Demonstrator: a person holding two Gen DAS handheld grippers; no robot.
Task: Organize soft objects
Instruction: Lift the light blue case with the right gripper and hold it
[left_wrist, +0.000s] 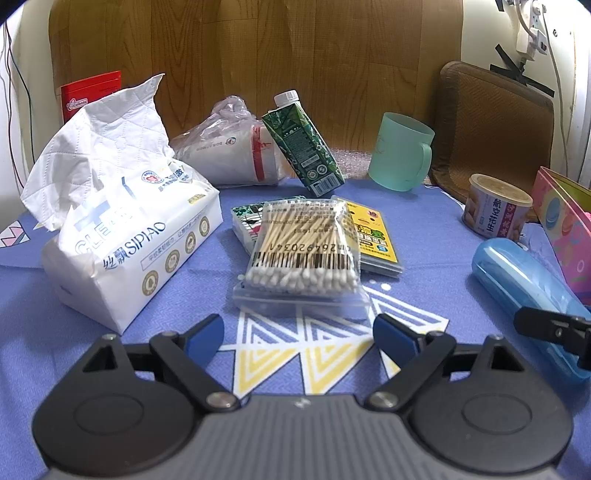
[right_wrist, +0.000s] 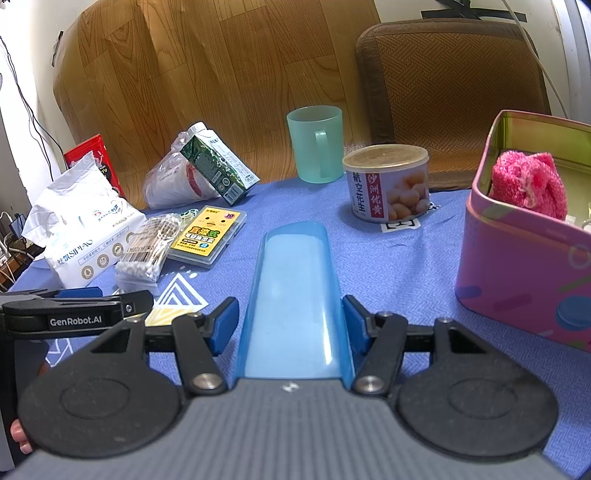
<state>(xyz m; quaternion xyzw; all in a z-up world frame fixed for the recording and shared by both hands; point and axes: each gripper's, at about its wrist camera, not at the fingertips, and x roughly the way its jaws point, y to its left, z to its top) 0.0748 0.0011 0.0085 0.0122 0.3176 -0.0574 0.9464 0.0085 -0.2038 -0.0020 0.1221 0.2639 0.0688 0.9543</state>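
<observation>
A white tissue pack (left_wrist: 125, 236) lies at the left of the blue cloth; it also shows in the right wrist view (right_wrist: 88, 236). A bag of cotton swabs (left_wrist: 301, 254) lies just ahead of my left gripper (left_wrist: 299, 332), which is open and empty. My right gripper (right_wrist: 290, 325) has its jaws on either side of a long blue case (right_wrist: 293, 295), which also shows in the left wrist view (left_wrist: 524, 295). The pads look close to its sides; contact is unclear. A pink fluffy cloth (right_wrist: 528, 184) sits inside the pink tin (right_wrist: 517, 280) at the right.
A green carton (left_wrist: 303, 144), a bag of paper cups (left_wrist: 229, 147), a mint mug (left_wrist: 400, 151), a labelled can (left_wrist: 495, 206), a yellow flat box (left_wrist: 373, 236) and a red box (left_wrist: 88, 94) stand on the table. A wooden panel and a brown cushion (right_wrist: 450, 96) rise behind.
</observation>
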